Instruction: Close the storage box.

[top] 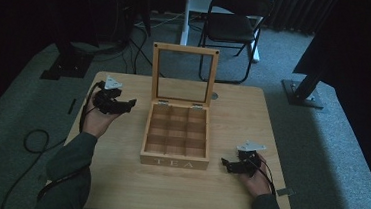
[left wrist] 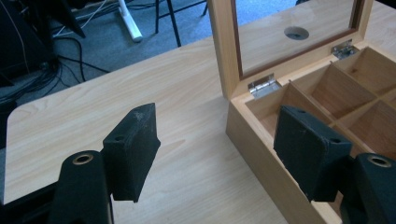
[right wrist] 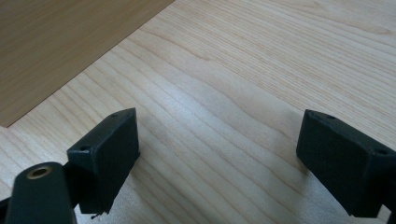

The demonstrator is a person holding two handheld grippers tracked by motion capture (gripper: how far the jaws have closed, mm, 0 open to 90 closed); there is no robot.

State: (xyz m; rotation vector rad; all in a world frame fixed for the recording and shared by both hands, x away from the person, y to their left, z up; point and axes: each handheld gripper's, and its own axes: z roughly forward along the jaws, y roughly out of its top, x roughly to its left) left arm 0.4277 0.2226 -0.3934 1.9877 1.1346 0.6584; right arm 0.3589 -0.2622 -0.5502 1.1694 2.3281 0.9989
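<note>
A wooden tea box [top: 174, 160] marked TEA stands mid-table, its glass-paned lid [top: 184, 74] raised upright. Its several compartments [top: 177, 132] look empty. My left gripper [top: 129, 102] hovers left of the box near the hinge end, held in a hand, jaws apart with nothing between them. In the left gripper view the left gripper [left wrist: 219, 154] frames the box's corner and a hinge [left wrist: 263, 86]. My right gripper [top: 225, 163] rests low by the box's front right corner, open and empty. The right gripper view has the right gripper [right wrist: 217, 154] over bare wood beside the box wall [right wrist: 60, 42].
The light wooden table [top: 117, 179] has a round cable hole [top: 215, 95] behind the box. A folding chair [top: 234, 28] and stand legs sit on the carpet beyond the far edge. Cables trail on the floor at the left [top: 35, 140].
</note>
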